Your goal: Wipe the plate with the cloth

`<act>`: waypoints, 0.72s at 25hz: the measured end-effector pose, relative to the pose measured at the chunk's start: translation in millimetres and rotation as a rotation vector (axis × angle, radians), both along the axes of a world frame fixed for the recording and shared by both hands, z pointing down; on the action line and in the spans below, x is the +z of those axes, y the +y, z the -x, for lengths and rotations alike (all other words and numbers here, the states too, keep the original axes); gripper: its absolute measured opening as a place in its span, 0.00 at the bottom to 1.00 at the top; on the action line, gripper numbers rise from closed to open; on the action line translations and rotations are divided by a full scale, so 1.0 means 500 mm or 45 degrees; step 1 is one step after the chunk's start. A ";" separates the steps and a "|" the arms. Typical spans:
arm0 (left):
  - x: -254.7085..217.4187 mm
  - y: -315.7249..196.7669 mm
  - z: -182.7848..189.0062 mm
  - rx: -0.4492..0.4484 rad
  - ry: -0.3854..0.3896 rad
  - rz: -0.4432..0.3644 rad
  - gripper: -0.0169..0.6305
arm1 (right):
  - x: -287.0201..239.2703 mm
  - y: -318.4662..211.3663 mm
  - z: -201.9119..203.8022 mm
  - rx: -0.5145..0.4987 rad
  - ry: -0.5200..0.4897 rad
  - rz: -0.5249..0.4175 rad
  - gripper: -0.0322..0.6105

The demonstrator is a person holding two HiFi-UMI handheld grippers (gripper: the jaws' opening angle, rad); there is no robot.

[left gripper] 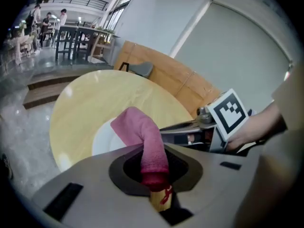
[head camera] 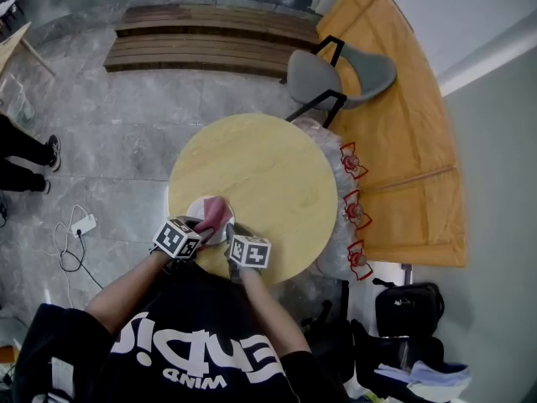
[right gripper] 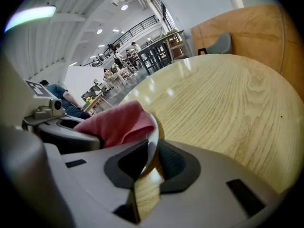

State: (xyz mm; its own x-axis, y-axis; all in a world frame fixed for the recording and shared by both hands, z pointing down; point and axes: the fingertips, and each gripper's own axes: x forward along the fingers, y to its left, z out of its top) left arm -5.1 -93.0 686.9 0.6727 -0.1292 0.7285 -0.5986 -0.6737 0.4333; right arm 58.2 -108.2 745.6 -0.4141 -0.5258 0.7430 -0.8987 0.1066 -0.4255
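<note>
Left gripper view first: the pink terry cloth [left gripper: 148, 141] is pinched between the jaws of the left gripper [left gripper: 155, 177], and its free end is draped forward onto the round white plate [left gripper: 103, 139]. Over in the right gripper view, the right gripper [right gripper: 146, 161] is closed on the plate's near rim, with the thin white edge caught between its jaws. So the plate is steadied on one side and the cloth is carried on the other; wiping looks to be the step in hand.

For a good pass, the cloth should be pressed flat rather than dragged by its tip. It should be swept in arcs away from the clamped rim, so that the two grippers, set just beside each other, are not knocked together. The rim hold should be firm, since a smooth plate could be pushed across the tabletop by the rubbing.

The plate is set near the person's edge of a round pale wooden table [head camera: 277, 175], smooth and glossy. From the head view a grey polished stone floor [head camera: 126, 124], a grey chair [head camera: 336, 74], a curved wooden bench [head camera: 403, 141], slatted wooden platforms [head camera: 210, 40] and a white power strip [head camera: 84, 224] are picked out. People at distant tables are glimpsed in both gripper views.
</note>
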 end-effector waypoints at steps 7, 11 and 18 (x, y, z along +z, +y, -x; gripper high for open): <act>0.052 0.069 -0.048 0.082 0.046 0.186 0.10 | 0.001 0.006 0.002 0.022 -0.013 0.012 0.17; 0.077 0.072 -0.043 0.017 0.036 0.227 0.10 | -0.004 0.003 0.001 0.014 0.000 0.005 0.17; 0.082 0.070 -0.038 -0.008 0.053 0.233 0.10 | -0.004 0.002 0.005 -0.023 0.016 0.008 0.17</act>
